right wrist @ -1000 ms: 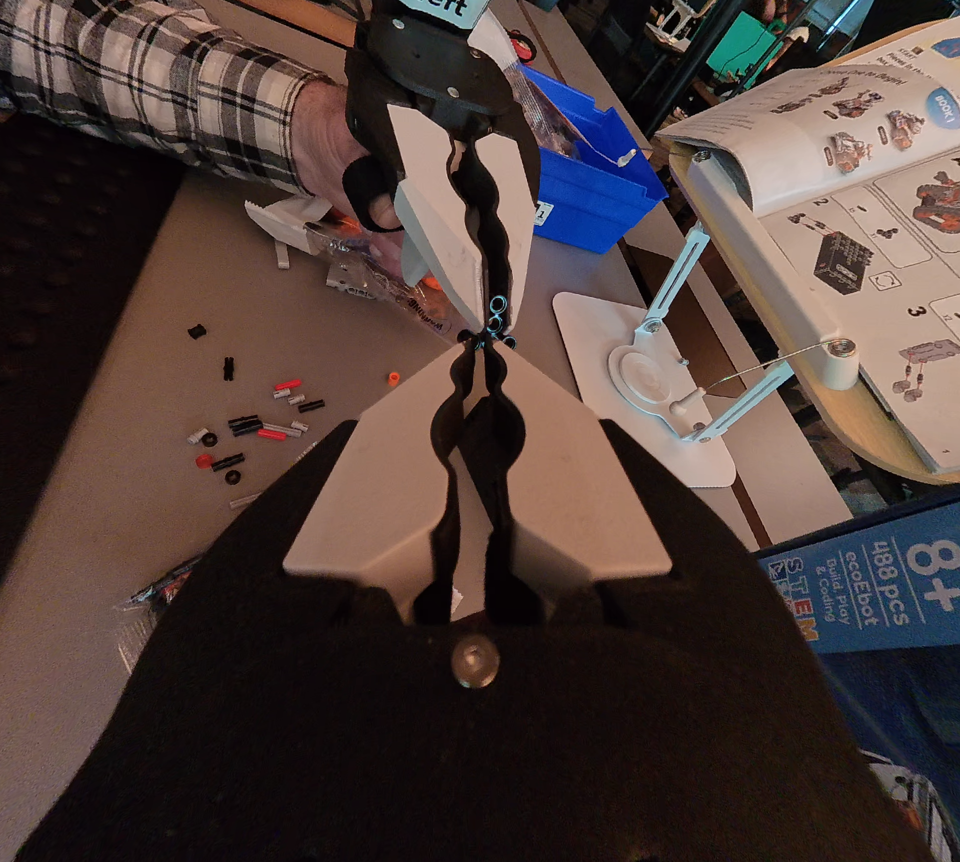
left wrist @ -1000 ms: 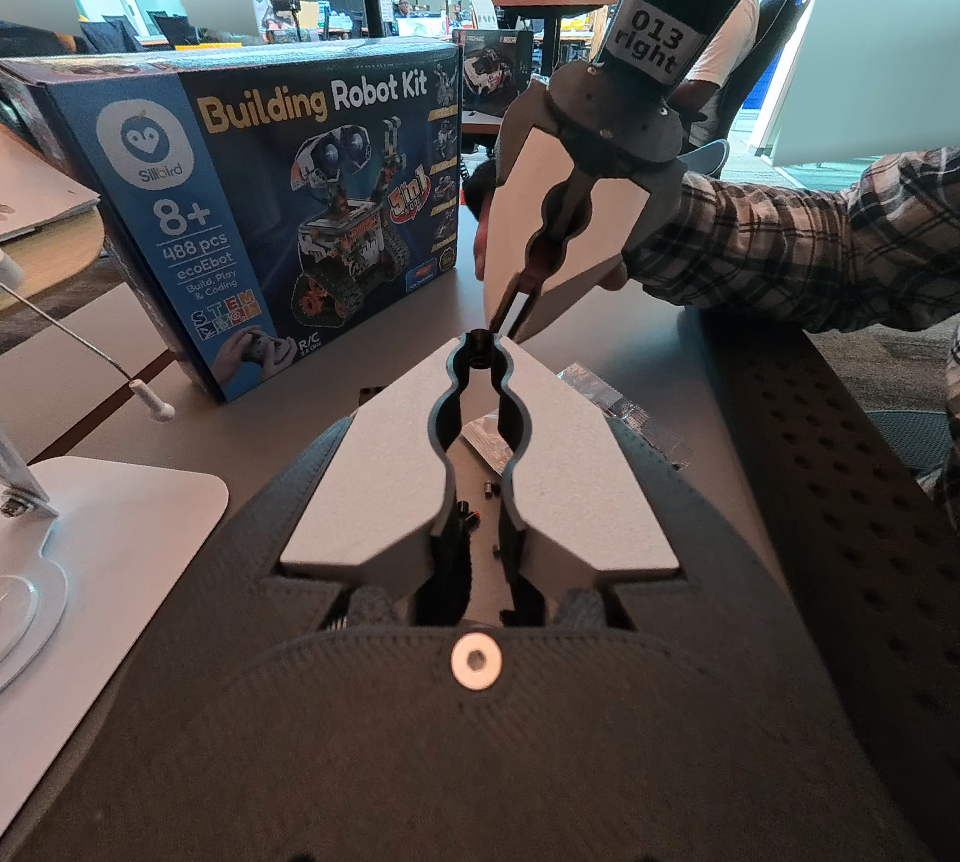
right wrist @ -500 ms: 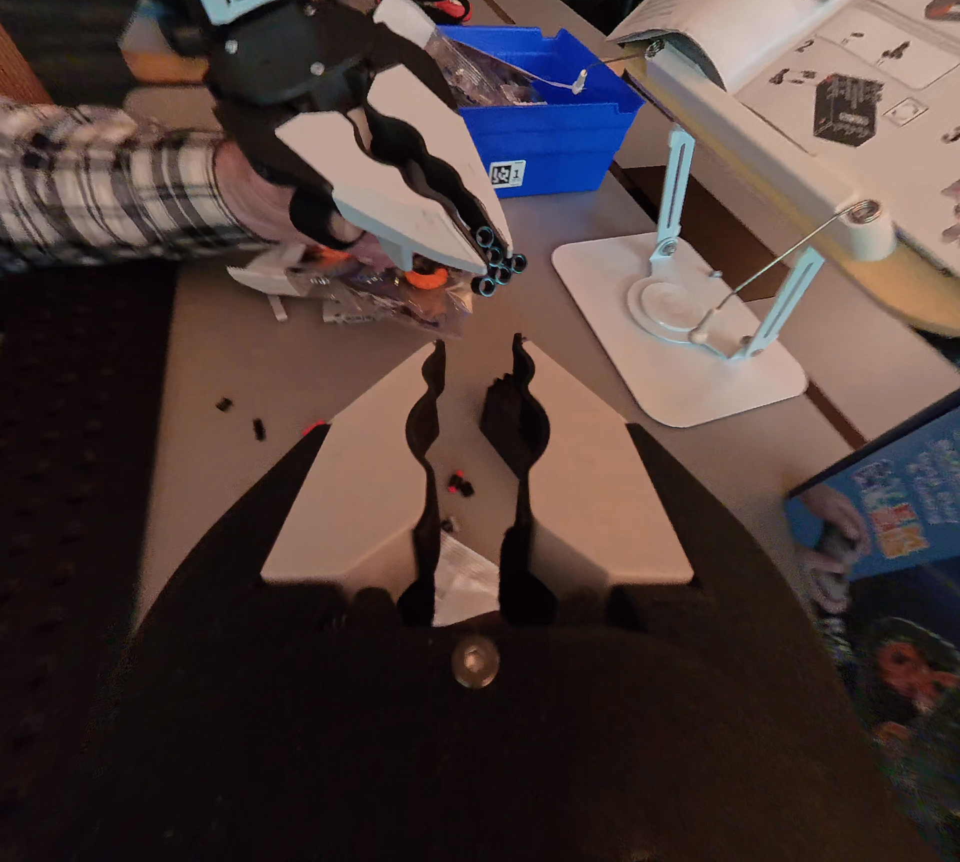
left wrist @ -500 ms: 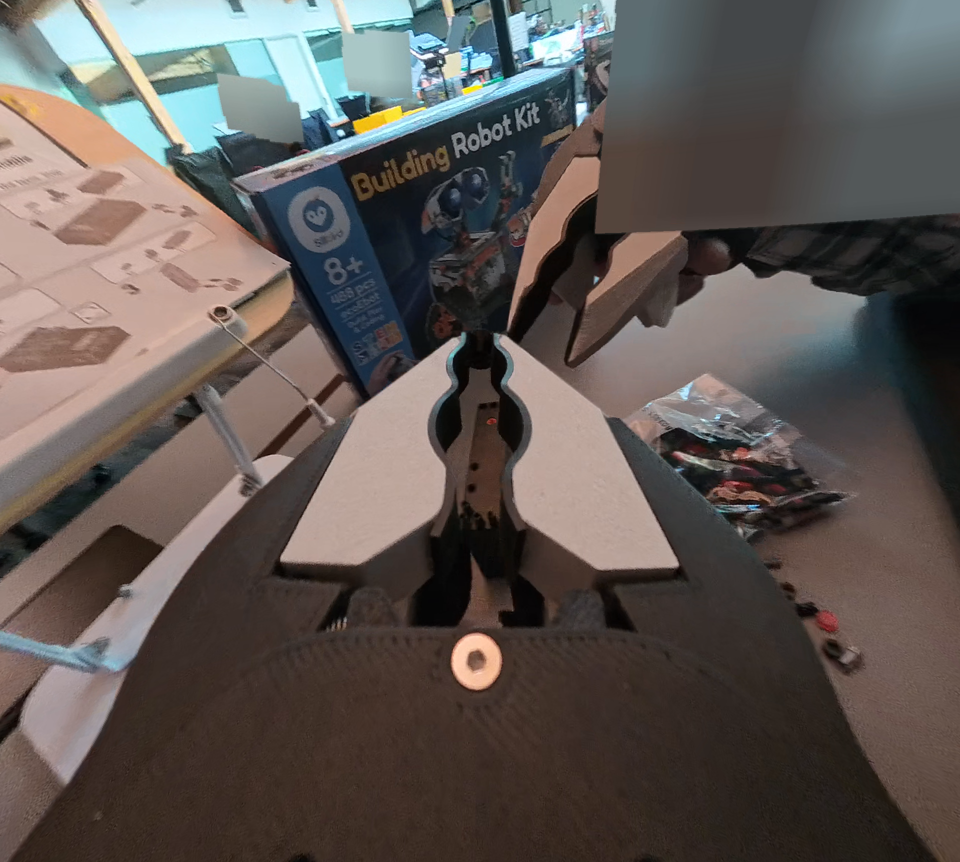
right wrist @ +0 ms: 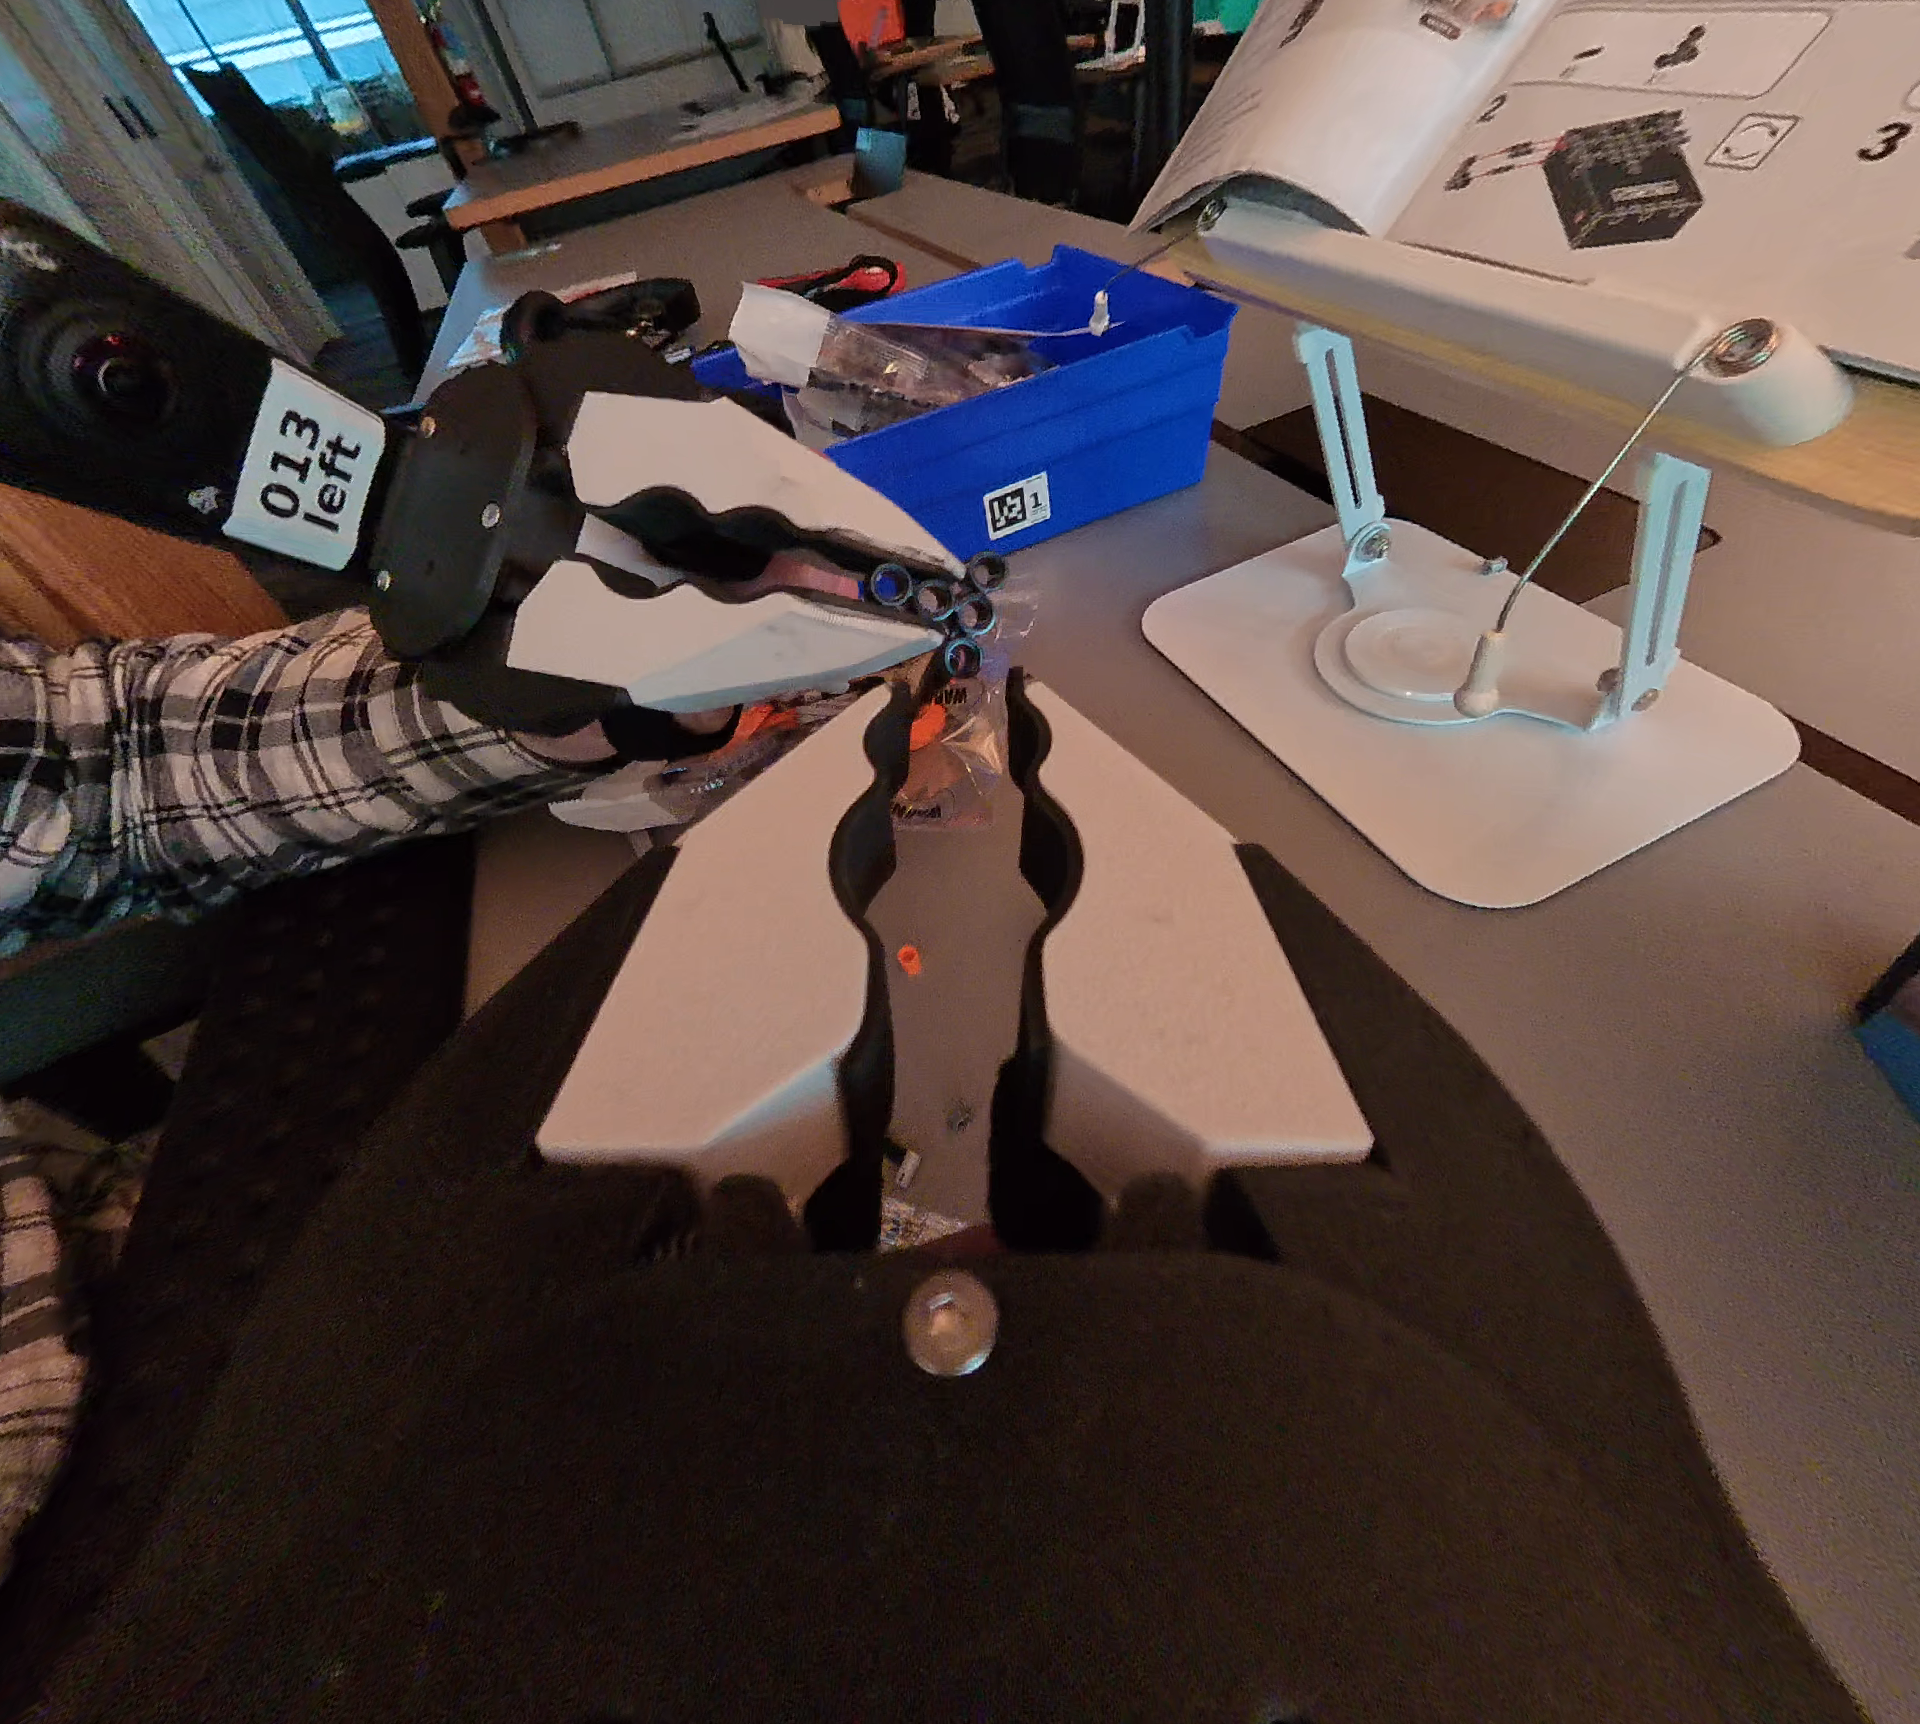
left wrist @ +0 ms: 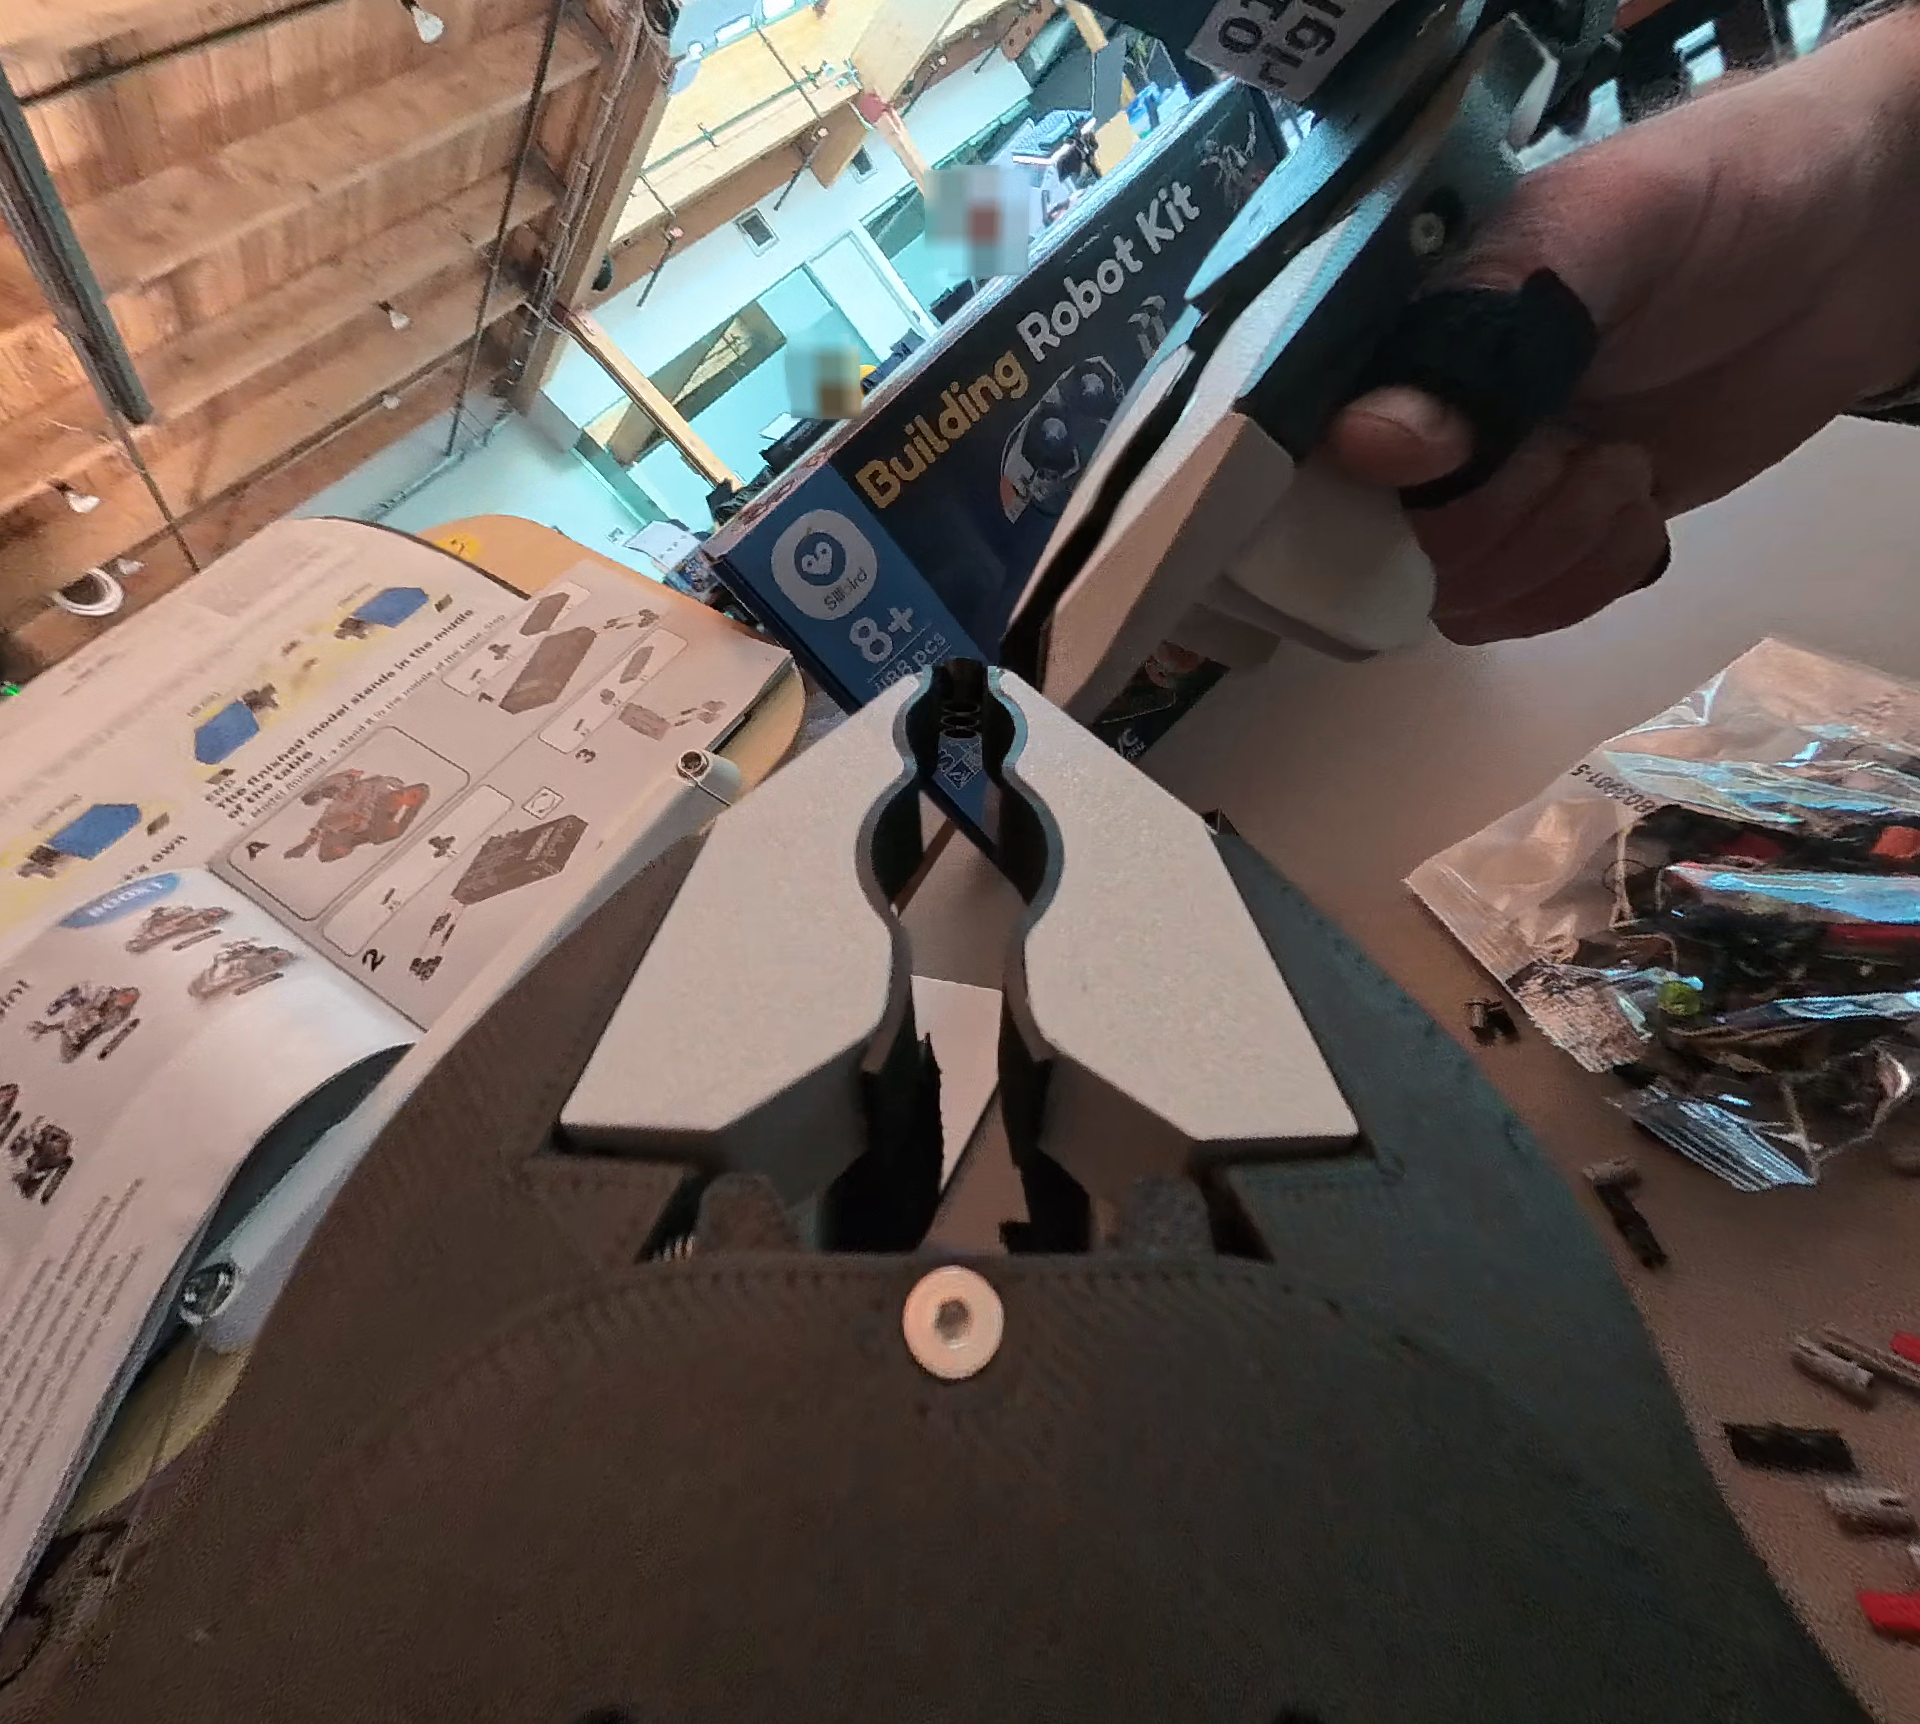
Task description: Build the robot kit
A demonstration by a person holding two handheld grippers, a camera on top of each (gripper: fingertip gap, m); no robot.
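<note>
Left gripper (left wrist: 961, 687): fingers nearly closed, pinching a small black perforated building piece (right wrist: 951, 609) at the very tips. In the right wrist view the piece shows as a cluster of round holes sticking out past the tips of that gripper (right wrist: 935, 604). Held above the grey table (right wrist: 1558, 1051), tilted up.

Right gripper (right wrist: 951, 698): fingers apart with a narrow gap, nothing between them. Its tips sit just beside the held piece, not touching as far as can be seen. In the left wrist view it comes in from the upper right (left wrist: 1049, 635), gripped by a hand (left wrist: 1662, 344).

Around them:
- Clear bag with orange parts (right wrist: 935, 770) on the table under both sets of tips.
- Small orange piece (right wrist: 909, 957) loose on the table, seen between the right gripper's fingers.
- Blue bin (right wrist: 1039, 417) far of the grippers, bagged parts inside.
- White book stand (right wrist: 1475, 718) to the right, holding an open instruction booklet (right wrist: 1662, 12).
- Blue kit box (left wrist: 935, 531) standing far behind the left gripper's tips.
- Clear bag of mixed dark and red parts (left wrist: 1745, 947) on the table at right in the left wrist view, loose small pieces (left wrist: 1829, 1362) near it.
- Plaid sleeve (right wrist: 208, 739) on the arm behind the left gripper.
</note>
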